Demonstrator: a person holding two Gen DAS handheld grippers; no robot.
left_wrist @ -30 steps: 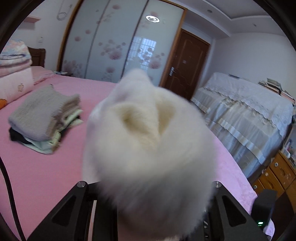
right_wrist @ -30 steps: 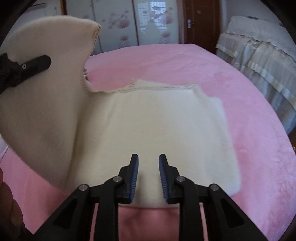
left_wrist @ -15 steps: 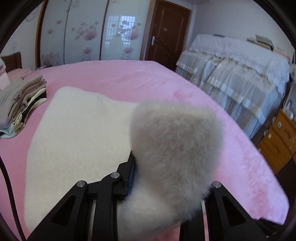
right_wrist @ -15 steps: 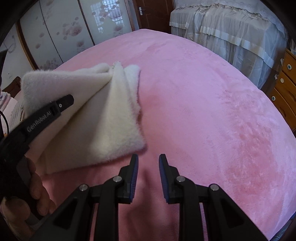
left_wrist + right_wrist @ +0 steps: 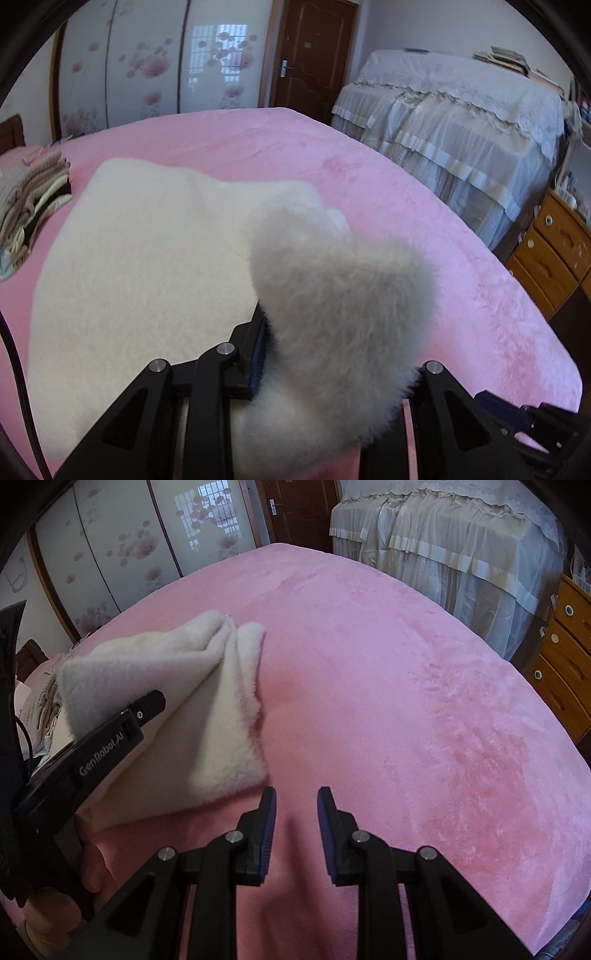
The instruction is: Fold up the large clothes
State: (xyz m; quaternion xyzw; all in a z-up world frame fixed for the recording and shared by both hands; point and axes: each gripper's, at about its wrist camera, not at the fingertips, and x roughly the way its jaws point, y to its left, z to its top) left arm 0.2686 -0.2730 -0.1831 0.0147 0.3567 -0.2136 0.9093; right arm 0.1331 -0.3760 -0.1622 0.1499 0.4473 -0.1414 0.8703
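A fluffy white fleece garment (image 5: 140, 251) lies folded on the pink bed (image 5: 461, 302). My left gripper (image 5: 332, 354) grips a raised corner of it (image 5: 340, 295) at the near right edge. Its jaws are opening with the fleece still between them, and the right finger is hidden by the pile. In the right wrist view the garment (image 5: 207, 701) sits at the left, with the left gripper (image 5: 114, 738) over it. My right gripper (image 5: 295, 805) stands open above bare pink bedspread (image 5: 369, 664), just right of the garment's near corner, holding nothing.
A stack of folded clothes (image 5: 29, 199) sits at the bed's left edge. Right of the bed stand a second bed under a lace cover (image 5: 461, 129) and wooden drawers (image 5: 550, 251). Flowered wardrobe doors (image 5: 147, 66) and a brown door (image 5: 310, 51) lie beyond. A hand (image 5: 48, 915) holds the left gripper.
My left gripper carried the held part down and across, so the garment now lies folded and narrower. The right gripper swung off the fleece to bare bedspread on its right.
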